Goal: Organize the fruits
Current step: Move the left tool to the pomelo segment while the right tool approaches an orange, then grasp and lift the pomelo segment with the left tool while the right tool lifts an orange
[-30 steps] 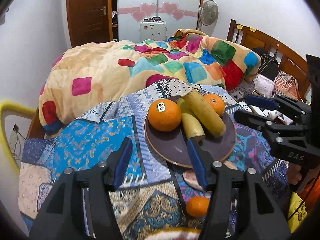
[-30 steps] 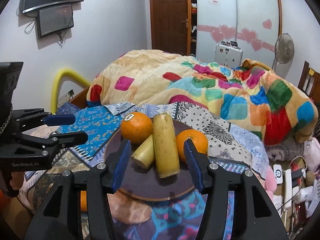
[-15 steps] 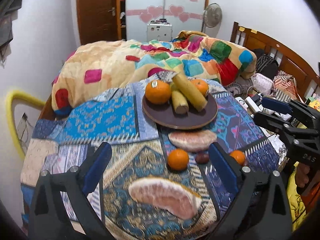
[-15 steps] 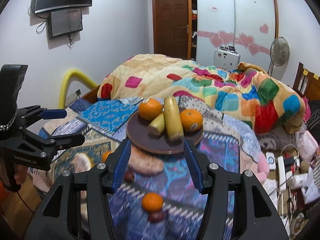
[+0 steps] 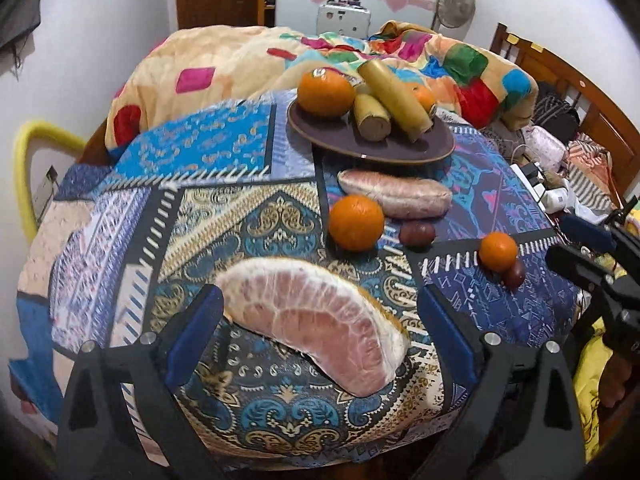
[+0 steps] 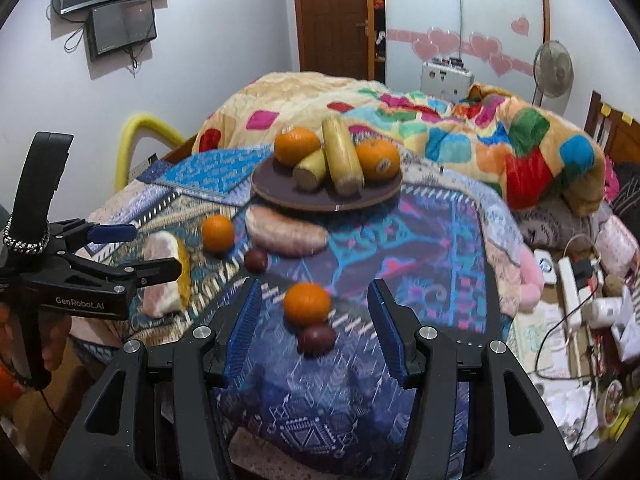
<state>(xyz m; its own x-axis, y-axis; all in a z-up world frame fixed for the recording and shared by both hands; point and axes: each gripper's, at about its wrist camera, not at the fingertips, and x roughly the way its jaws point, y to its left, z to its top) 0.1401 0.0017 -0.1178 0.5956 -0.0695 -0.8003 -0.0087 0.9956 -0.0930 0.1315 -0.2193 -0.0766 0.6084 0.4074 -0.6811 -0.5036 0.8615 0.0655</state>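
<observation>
Patterned blue cloth (image 5: pixel 224 152) covers the table, and on its far side sits a dark round plate (image 5: pixel 372 146) holding two oranges, one at each side, with two yellow corn cobs lying between them. Loose fruit lies nearer: a pomelo wedge (image 5: pixel 320 322) between the spread fingers of the left gripper (image 5: pixel 320 344), untouched, and a small orange (image 6: pixel 306 304) touching a dark plum (image 6: pixel 316 338) between the wide-open right gripper (image 6: pixel 314 332). Behind the table lies a bright patchwork quilt (image 6: pixel 460 128).
</observation>
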